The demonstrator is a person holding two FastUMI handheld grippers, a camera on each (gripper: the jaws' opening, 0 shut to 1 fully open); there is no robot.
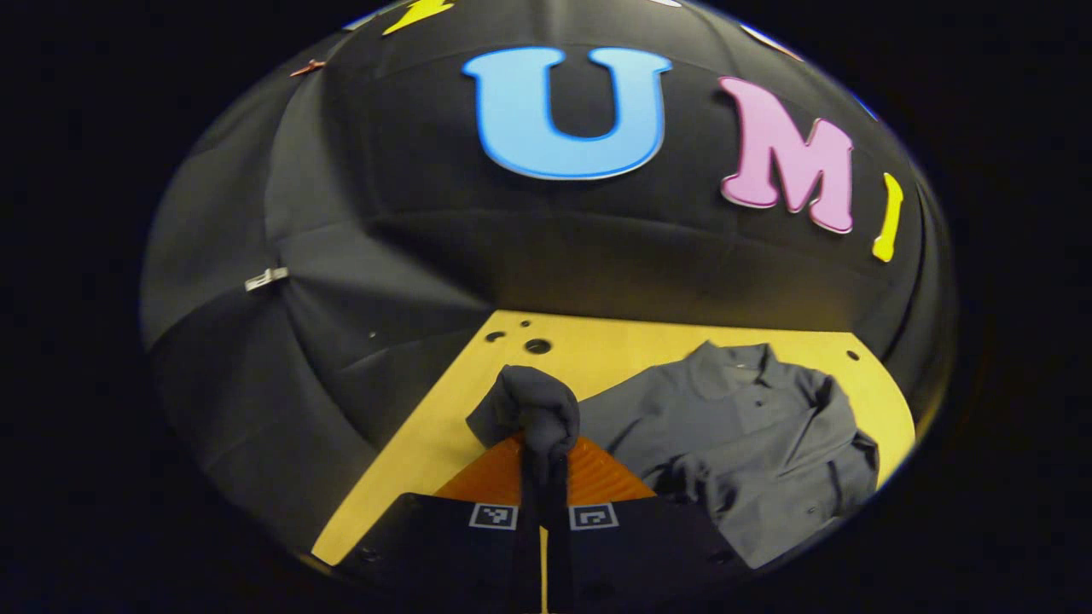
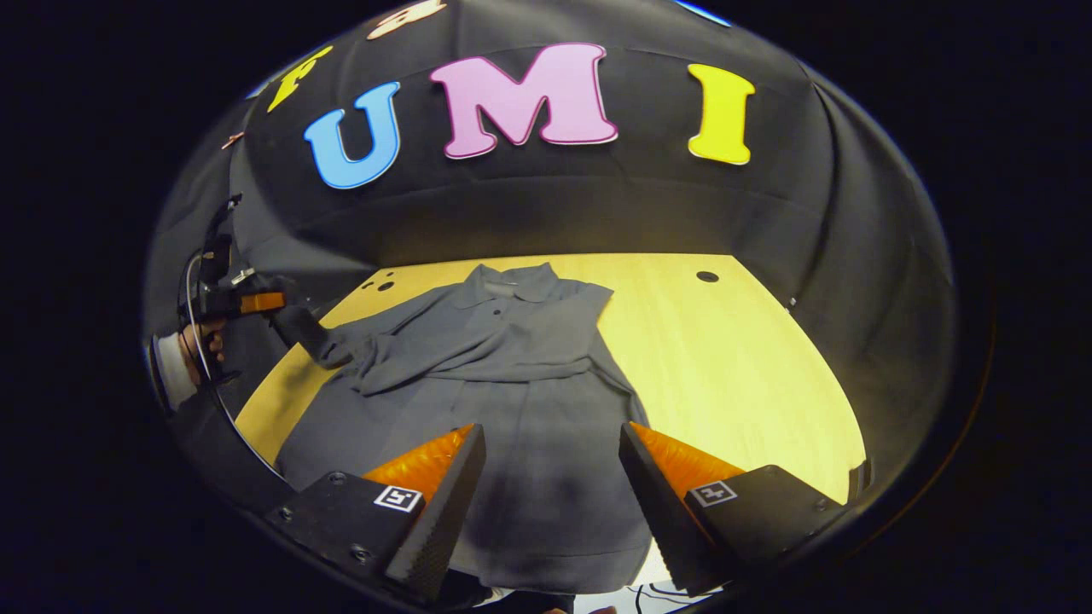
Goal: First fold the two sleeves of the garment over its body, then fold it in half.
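A grey collared shirt (image 2: 520, 341) lies flat on the yellow table (image 2: 734, 358), collar toward the wall. One sleeve lies folded across its chest. The other sleeve (image 1: 533, 409) is bunched and lifted off the table, with my left gripper (image 1: 544, 465) shut on its end. In the right gripper view that left gripper (image 2: 260, 303), held by a hand (image 2: 194, 345), pulls the sleeve (image 2: 320, 339) up at the shirt's left side. My right gripper (image 2: 553, 448) stands open over the shirt's lower body, nothing between its fingers. The shirt's body (image 1: 751, 426) is to the right in the left gripper view.
The table (image 1: 409, 460) has small round holes near its far edge (image 1: 537, 345) (image 2: 706, 276). Black cloth walls close in the back and sides. Bare tabletop extends to the right of the shirt in the right gripper view.
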